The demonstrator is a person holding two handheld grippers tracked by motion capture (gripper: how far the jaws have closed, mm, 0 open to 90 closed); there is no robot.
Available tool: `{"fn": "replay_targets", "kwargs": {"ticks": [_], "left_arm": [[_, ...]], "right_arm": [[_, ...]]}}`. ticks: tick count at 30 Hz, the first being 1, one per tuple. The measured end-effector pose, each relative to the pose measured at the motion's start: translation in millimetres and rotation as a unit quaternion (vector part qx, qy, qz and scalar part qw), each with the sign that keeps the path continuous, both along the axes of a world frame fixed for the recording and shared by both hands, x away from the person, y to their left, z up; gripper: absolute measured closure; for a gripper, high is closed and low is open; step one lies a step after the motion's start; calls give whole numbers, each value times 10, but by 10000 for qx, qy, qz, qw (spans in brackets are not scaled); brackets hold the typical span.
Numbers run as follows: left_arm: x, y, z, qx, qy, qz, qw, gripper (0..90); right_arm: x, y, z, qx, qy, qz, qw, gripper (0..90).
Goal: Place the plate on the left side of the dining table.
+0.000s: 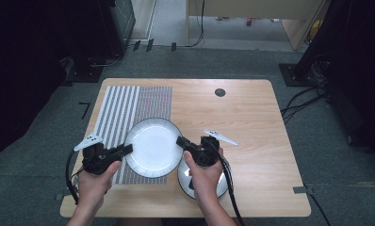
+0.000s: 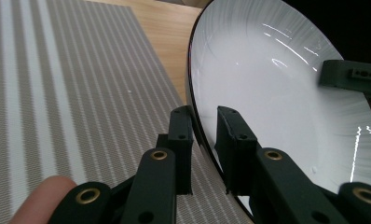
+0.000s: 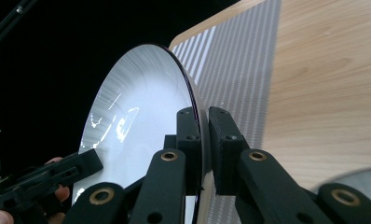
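Plate [image 1: 154, 147], white with a dark rim, held over the striped placemat [image 1: 122, 113] at the near left of the wooden table [image 1: 251, 117]. Left gripper [image 1: 127, 149] clamps the plate's left edge; in the left gripper view the rim [image 2: 200, 126] sits between the two black jaws, pads pressed on it. Right gripper [image 1: 181, 141] clamps the opposite edge; in the right gripper view the rim [image 3: 198, 116] runs edge-on between its jaws, also pinched tight. So both grippers are closed on the same plate, one on each side.

In the gripper views the plate looks tilted and clear of the mat, with the mat's grey and white stripes visible beyond its edge.

Second plate [image 1: 222, 186], same kind, lies flat on the table under the right hand [image 1: 203, 176], mostly covered by it. Left hand [image 1: 95, 181] wraps its gripper from below; a fingertip [image 2: 44, 193] shows at the bottom of the left gripper view.

Small dark round disc [image 1: 220, 92] sits in the tabletop near the far edge.

No brand, label or readable writing on the plate, mat, table or grippers.
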State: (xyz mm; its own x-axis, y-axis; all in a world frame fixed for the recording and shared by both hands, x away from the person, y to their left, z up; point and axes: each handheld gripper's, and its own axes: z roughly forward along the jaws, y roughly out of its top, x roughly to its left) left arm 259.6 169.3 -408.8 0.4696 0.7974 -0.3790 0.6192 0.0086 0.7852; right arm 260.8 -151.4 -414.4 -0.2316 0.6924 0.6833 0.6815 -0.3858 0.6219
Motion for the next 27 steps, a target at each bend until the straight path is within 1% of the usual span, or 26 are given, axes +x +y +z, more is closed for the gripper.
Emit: {"fn": "replay_targets", "kwargs": {"ticks": [3,4,5,7,8,9,11,12,14,17,21,22,23,24,25,26,27], "left_arm": [[44,127,16,46,24,106,9999,769],[62,168,18,73,37,135,9999,769],[81,210,18,82,50,164,9998,769],[121,288,19,89,91,225,9997,771],[155,350,17,106,113,279,9995,773],[155,350,17,106,113,279,9995,773],[200,423,10,116,141,336,9993,775],[222,453,5,104,161,369,9991,775],[272,499,-11,107,182,418,9989,777],[391,572,-45,120,248,515,9983,785],[563,634,-71,207,319,616,9974,801],[599,642,-79,217,336,630,9972,801],[659,652,-97,237,366,653,9969,804],[694,659,-110,249,390,657,9968,805],[743,668,-131,237,447,670,9965,805],[800,678,-161,244,511,688,9960,807],[842,684,-184,251,547,699,9957,811]], "right_arm": [[102,138,-4,22,34,82,10000,840],[166,226,-14,40,95,123,9999,840],[166,226,-14,40,95,123,9999,840],[229,312,-28,49,142,162,9998,841],[288,395,-43,57,176,182,9997,841],[310,424,-49,64,197,193,9996,842],[376,503,-68,66,229,217,9995,842],[376,503,-68,66,229,217,9995,842],[437,566,-87,79,276,228,9993,842],[592,673,-128,80,418,218,9989,842],[763,763,-175,-8,459,206,9987,844],[763,763,-175,-8,459,206,9987,844],[855,797,-211,2,554,180,9983,844],[888,808,-224,6,599,170,9981,844],[888,808,-224,6,599,170,9981,844],[931,823,-243,-15,630,143,9979,844],[1017,854,-285,-52,690,99,9976,844]]}}
